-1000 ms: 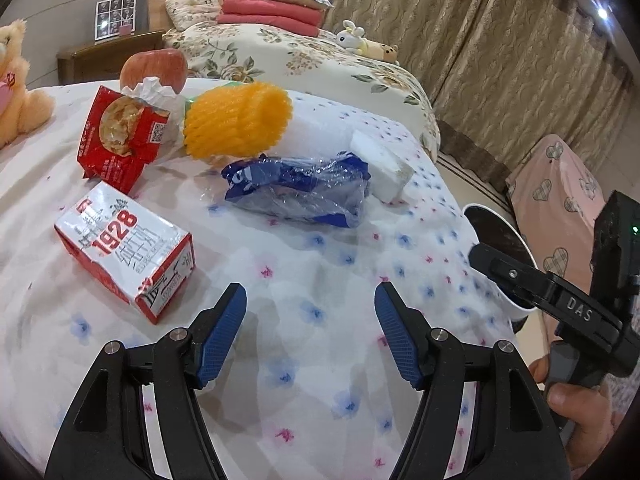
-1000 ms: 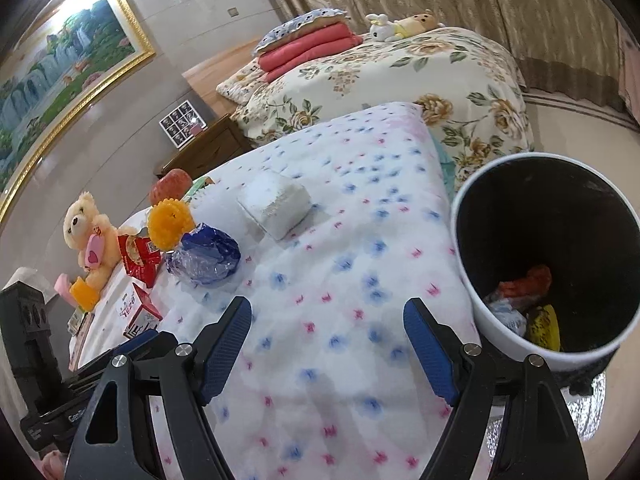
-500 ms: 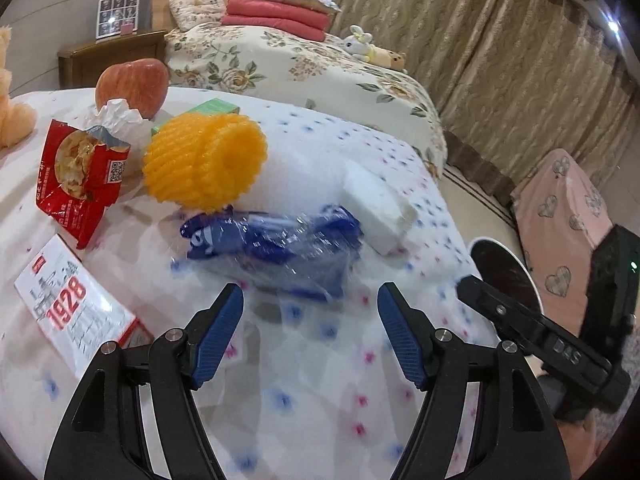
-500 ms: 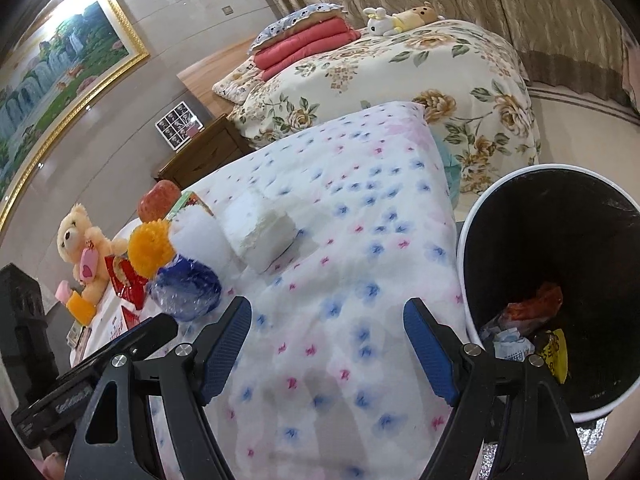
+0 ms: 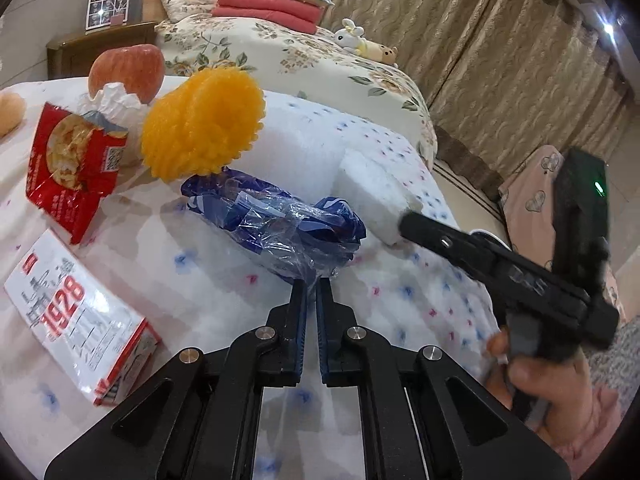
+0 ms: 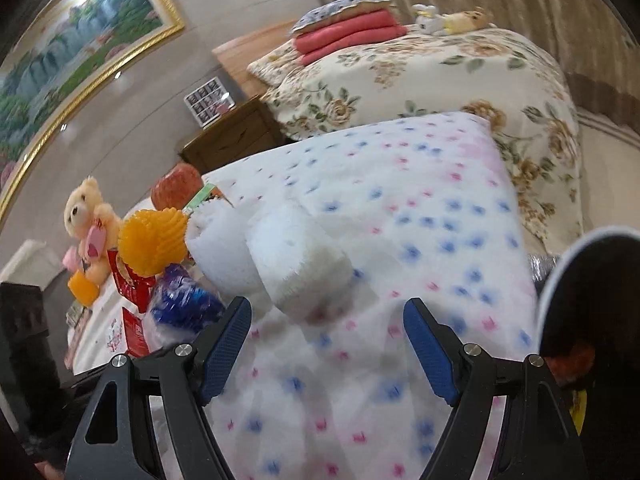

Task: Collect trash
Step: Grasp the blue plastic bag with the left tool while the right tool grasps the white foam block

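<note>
Left gripper point(image 5: 311, 286) pinching the edge of the blue plastic bag point(image 5: 276, 226) on the bed

I'm looking down the left gripper and its jaws have just been closing; they're pretty much together now, nipping the near corner of that crinkly blue plastic bag lying on the dotted bedspread point(image 5: 420, 292). The bag is sitting just in front of the yellow foam fruit net point(image 5: 202, 130), with a white foam block point(image 5: 374, 196) touching its right side, a red snack packet point(image 5: 74, 170) off to the left and a red-and-white carton point(image 5: 80, 322) nearer me. My right gripper point(image 6: 326, 344) is hanging wide open over the bedspread with nothing between the pads, pointing toward the foam block point(image 6: 298, 258). The trash bin point(image 6: 592, 320) is sitting at the bed's edge on the right, some wrappers already showing inside.
</note>
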A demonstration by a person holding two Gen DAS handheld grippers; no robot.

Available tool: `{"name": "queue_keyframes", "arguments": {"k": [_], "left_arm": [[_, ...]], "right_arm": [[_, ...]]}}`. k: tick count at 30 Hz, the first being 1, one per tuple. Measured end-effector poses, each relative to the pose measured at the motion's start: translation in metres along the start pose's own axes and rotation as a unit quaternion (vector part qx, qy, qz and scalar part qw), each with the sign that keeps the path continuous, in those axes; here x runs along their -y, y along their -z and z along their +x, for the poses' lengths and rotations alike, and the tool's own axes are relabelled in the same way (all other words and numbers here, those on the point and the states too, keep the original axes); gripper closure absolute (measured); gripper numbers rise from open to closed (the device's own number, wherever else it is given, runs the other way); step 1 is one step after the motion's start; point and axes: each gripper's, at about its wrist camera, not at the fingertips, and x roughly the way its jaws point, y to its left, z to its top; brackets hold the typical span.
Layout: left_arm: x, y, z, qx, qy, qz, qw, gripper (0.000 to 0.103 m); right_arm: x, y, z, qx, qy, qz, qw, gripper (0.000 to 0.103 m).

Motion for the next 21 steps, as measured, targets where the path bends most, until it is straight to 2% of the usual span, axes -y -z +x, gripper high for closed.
{"name": "queue_keyframes", "arguments": {"k": [5,8,9,10,11,21], "left_arm": [[0.004,0.012,-0.007,-0.004,0.009,0.013,0.9999,0.099],[0.007,0.017,-0.010,-0.006,0.011,0.022,0.9997,0.099],[0.008,0.018,-0.011,-0.007,0.013,0.024,0.9996,0.099],[0.009,0.019,-0.011,-0.007,0.014,0.026,0.9995,0.099],[0.010,0.019,-0.012,-0.007,0.015,0.027,0.9995,0.099],[0.031,0.026,-0.022,0.000,0.036,0.062,0.9975,0.099]], "right_arm": [[-0.013,-0.007,0.020,-0.026,0.010,-0.042,0.999,0.023],[-0.012,-0.008,0.025,-0.035,0.017,-0.044,0.998,0.024],[-0.012,-0.008,0.025,-0.033,0.021,-0.045,0.998,0.032],[-0.012,-0.007,0.023,-0.032,0.030,-0.045,0.998,0.053],[-0.010,-0.006,0.022,-0.032,0.035,-0.042,0.998,0.055],[0.010,0.016,-0.024,0.004,0.032,0.017,0.999,0.057]]}}
